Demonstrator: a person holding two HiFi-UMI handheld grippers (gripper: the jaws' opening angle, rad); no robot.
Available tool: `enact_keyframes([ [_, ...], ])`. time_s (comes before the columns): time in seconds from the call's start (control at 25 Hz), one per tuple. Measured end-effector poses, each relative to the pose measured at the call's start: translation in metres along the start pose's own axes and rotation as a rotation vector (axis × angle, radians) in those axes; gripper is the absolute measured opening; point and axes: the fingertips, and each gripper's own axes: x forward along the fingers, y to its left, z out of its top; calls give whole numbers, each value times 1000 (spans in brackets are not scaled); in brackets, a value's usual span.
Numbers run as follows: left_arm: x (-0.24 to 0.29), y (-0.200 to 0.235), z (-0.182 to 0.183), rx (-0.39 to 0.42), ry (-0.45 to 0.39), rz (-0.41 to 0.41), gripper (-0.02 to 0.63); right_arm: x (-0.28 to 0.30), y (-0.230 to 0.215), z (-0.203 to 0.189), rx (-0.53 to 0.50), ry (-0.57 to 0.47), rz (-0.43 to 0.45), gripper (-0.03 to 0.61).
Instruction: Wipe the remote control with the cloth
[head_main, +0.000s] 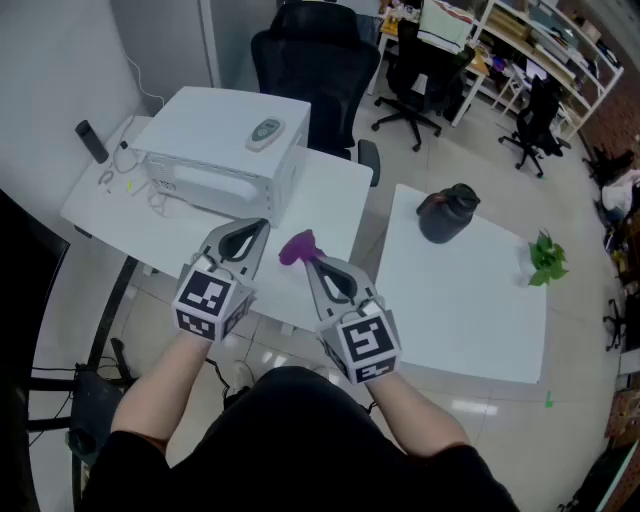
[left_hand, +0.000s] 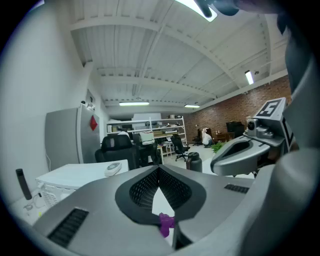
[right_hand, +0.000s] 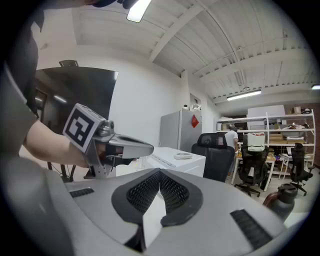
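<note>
Peeking past right hand-held gripper (head_main: 312, 263), purple cloth (head_main: 295, 246)

White tables (head_main: 460, 300), black office chairs (head_main: 325, 65), tiled floor (head_main: 445, 165).

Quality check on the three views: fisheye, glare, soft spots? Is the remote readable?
Head view: strong barrel distortion, dark corners, even light, remote control sharp. Left gripper view: round vignette, ceiling lamp blown out, remote small but distinct. Right gripper view: same vignette, light strip overexposed, remote tiny.
</note>
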Motion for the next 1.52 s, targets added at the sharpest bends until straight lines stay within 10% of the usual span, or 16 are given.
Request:
enact_keyframes([
  [0.24,26,10,13,-20,64,57,3,-20,-9,-11,-2,13,49,17],
  [0.84,142,142,-11,-156,324,121,331,27,-56,-22,45,39,38,18],
  [1.52,227,191,-72,-200,634,26,310,104,-103,-29,101,73,-12,17],
])
